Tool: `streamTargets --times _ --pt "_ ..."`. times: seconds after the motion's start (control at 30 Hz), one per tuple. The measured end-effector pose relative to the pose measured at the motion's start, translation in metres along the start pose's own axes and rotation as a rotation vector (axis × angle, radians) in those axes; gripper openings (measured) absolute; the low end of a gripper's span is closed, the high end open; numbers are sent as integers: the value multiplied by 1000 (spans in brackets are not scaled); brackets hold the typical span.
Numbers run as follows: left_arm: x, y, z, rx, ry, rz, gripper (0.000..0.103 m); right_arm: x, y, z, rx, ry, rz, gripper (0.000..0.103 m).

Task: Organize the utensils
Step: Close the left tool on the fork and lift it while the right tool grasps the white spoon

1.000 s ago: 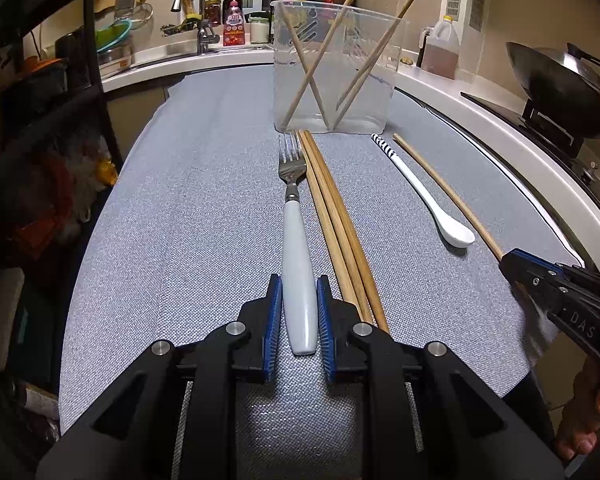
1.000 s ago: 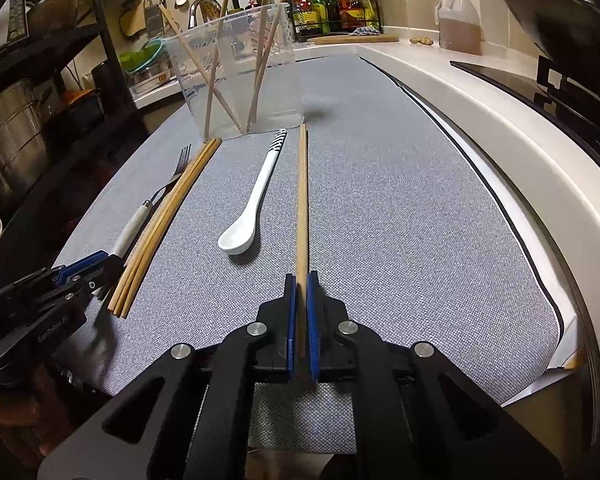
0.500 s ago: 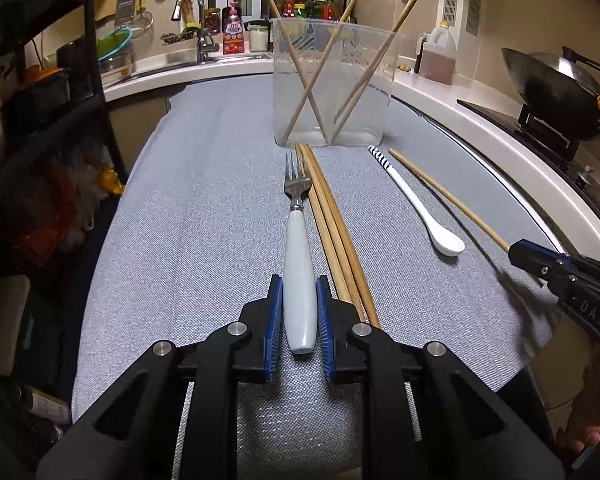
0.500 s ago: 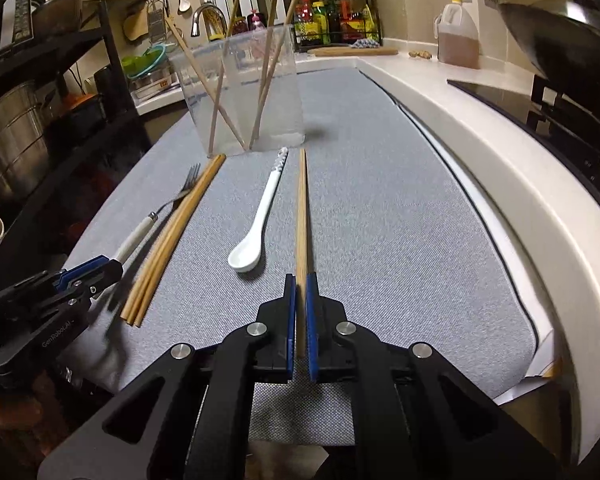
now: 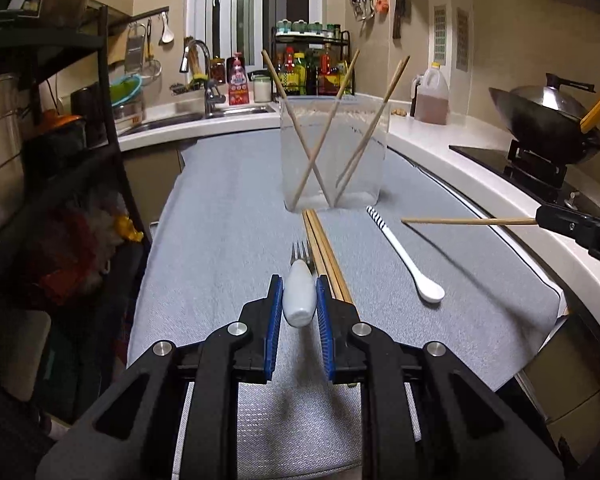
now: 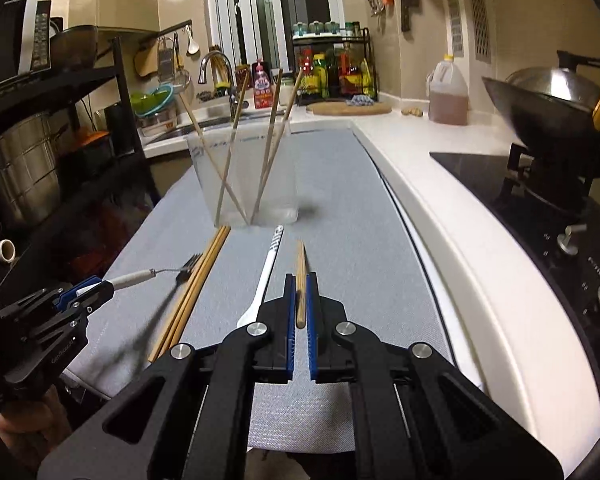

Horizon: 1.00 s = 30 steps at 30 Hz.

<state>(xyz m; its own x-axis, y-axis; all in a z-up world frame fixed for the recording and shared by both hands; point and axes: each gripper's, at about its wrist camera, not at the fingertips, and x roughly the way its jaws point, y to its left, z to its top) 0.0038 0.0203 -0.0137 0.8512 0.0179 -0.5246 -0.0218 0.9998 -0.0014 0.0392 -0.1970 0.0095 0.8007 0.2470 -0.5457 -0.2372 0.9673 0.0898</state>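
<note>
Eight chopsticks (image 5: 327,252), one fork (image 5: 299,292), one spoon (image 5: 404,256), one container (image 5: 334,152)

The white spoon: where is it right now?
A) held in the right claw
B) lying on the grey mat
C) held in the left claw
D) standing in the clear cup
B. The white spoon lies flat on the grey mat, in front of the clear cup; the left claw holds the fork and the right claw holds a chopstick.
</note>
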Motion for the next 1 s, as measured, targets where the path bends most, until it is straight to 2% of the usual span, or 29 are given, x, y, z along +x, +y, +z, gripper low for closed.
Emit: streamTargets --times 0.43,0.6,0.8,1.0 --pt "-7 14 50 -15 -61 -19 17 -15 -5 48 -13 -102 11 5" --pt "-6 23 76 -30 -53 -61 17 -17 -5 71 -16 -128 18 5" --pt "-8 27 100 -25 -50 -88 16 -17 -4 96 -27 -134 28 5" --pt "-8 27 108 -21 -28 -98 16 -13 -2 113 -51 -80 36 5"
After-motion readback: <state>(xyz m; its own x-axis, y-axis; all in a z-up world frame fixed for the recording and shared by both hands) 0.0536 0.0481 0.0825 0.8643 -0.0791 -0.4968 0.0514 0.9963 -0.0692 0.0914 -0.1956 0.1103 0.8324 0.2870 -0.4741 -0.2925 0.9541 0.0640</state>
